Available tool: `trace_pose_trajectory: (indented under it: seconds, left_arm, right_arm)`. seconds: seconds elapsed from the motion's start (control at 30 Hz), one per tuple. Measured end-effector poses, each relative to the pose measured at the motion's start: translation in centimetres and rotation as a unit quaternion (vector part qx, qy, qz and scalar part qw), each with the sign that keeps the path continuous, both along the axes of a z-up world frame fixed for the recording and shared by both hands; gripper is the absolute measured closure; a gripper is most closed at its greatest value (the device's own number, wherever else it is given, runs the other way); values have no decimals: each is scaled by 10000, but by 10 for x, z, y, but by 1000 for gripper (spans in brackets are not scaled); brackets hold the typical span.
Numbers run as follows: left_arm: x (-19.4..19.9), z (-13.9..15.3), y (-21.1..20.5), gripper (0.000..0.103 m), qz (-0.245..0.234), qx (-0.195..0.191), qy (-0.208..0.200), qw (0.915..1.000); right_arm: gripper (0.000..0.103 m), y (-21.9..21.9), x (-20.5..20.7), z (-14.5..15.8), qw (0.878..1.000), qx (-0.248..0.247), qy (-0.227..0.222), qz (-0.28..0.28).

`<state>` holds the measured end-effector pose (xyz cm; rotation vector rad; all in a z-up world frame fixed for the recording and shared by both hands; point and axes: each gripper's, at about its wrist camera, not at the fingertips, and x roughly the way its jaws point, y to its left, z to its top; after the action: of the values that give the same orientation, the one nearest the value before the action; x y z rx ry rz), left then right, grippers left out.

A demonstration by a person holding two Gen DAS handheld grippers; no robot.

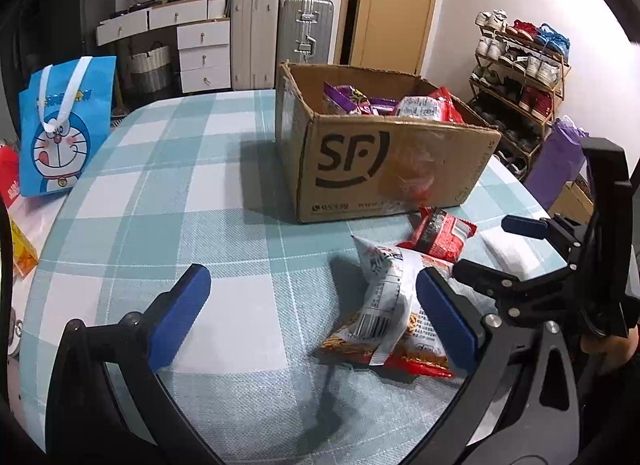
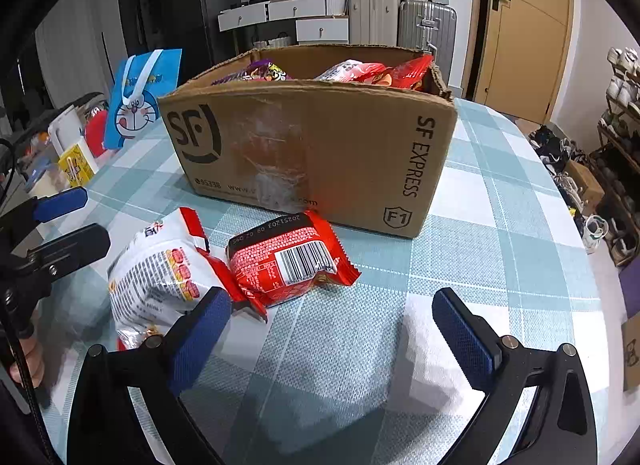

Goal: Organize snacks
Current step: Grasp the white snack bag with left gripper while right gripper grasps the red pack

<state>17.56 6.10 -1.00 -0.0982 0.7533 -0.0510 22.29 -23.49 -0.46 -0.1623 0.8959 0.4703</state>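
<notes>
Two packets remain on the checked counter just near of the SF cardboard box, which already holds snacks. The left tool and right tool both gape wide, gripping nothing. Next, probably: close on the white noodle-snack bag or red packet, then lift over the box's near wall. Open counter lies left.

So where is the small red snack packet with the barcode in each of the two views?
Left wrist view: the small red packet lies right of centre, in front of the cardboard box, behind the white snack bag.
Right wrist view: the packet lies at centre, barcode up, just right of the white bag.
Shared landmark: the box with its SF logo.
</notes>
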Motion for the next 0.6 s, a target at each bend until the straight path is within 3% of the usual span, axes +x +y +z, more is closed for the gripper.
trace_pose_trajectory:
  seconds: [0.6]
  left_arm:
    - [7, -16, -8, 1, -209, 29, 274, 9994]
  right_arm:
    - [0, 30, 24, -17, 9992, 34, 371, 166]
